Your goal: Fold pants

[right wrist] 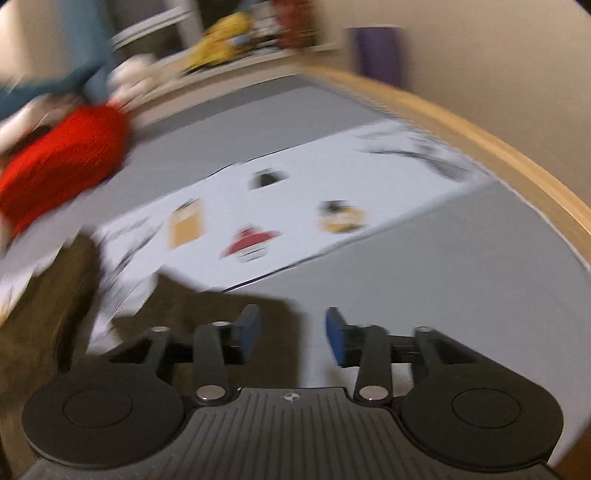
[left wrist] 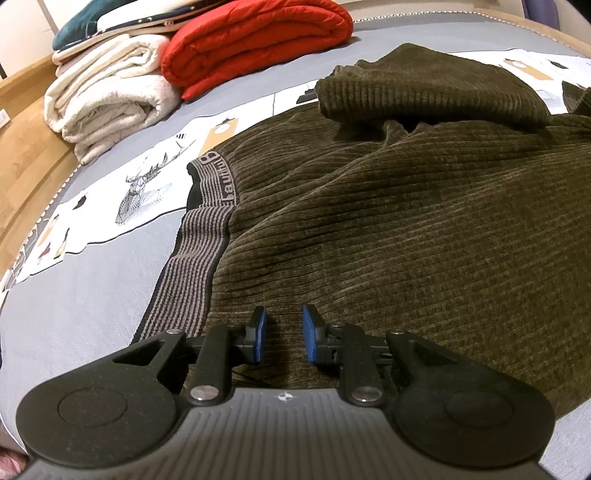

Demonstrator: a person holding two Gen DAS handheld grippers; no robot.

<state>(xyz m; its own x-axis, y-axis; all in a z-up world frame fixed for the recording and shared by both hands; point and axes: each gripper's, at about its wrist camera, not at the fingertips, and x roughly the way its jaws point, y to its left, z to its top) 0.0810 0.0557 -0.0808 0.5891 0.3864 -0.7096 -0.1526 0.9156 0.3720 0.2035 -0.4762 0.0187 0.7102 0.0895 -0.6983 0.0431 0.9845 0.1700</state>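
Note:
Dark olive corduroy pants [left wrist: 388, 229] lie spread and rumpled on the bed, with a striped grey waistband [left wrist: 199, 236] at the left and one part folded over at the back [left wrist: 424, 85]. My left gripper [left wrist: 284, 332] is open and empty, low over the pants near the waistband. In the blurred right wrist view my right gripper [right wrist: 293, 336] is open and empty above the bed, at the right edge of a pants part [right wrist: 229, 314]. Another pants part [right wrist: 44, 317] lies at the left.
The bed has a grey and white printed sheet [left wrist: 92, 295] [right wrist: 443, 288]. A folded cream blanket [left wrist: 107, 99], a red quilt [left wrist: 258, 40] [right wrist: 62, 162] and a teal item [left wrist: 96, 22] are stacked at the back left. A wooden bed rim [right wrist: 498, 147] curves at the right.

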